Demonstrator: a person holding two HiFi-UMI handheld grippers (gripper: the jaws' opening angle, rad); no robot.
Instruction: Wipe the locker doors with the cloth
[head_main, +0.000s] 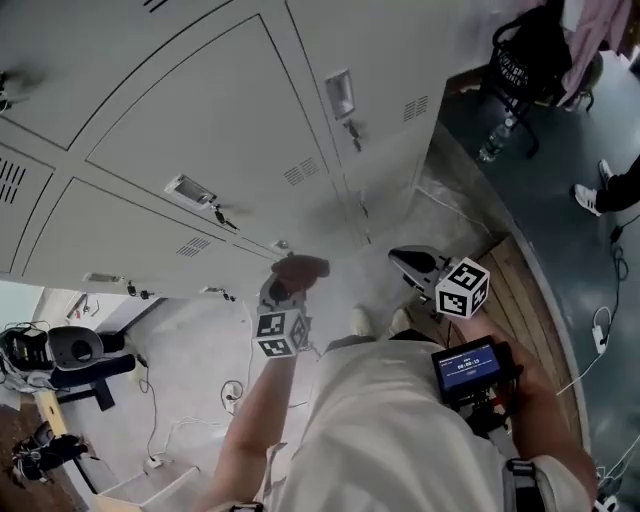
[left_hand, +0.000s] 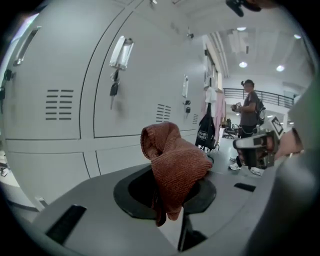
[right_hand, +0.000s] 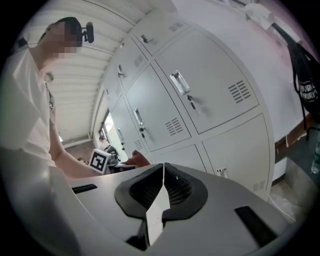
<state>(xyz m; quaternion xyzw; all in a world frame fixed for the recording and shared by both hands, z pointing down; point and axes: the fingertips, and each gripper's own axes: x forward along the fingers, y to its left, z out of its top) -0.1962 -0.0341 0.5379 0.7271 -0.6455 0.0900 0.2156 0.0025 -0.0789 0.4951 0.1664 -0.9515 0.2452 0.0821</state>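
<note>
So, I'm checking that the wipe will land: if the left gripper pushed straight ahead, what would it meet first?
Probably the pale grey metal locker door, led by the bunched reddish-brown knitted cloth clamped in the left gripper; depth is unclear.

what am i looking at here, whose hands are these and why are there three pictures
There is no robot here. A person holds a two-fingered hand tool, called a gripper, in each hand. The head view looks steeply down from a camera on their head. The other two pictures come from cameras riding on the grippers, looking along the fingers.

The left gripper has its fingers closed on a rust-red cloth, held up close to the grey locker doors. I can't tell whether the cloth touches them. The right gripper is shut with nothing in it and sits off to the right. The marker cubes are part of the grippers.
</note>
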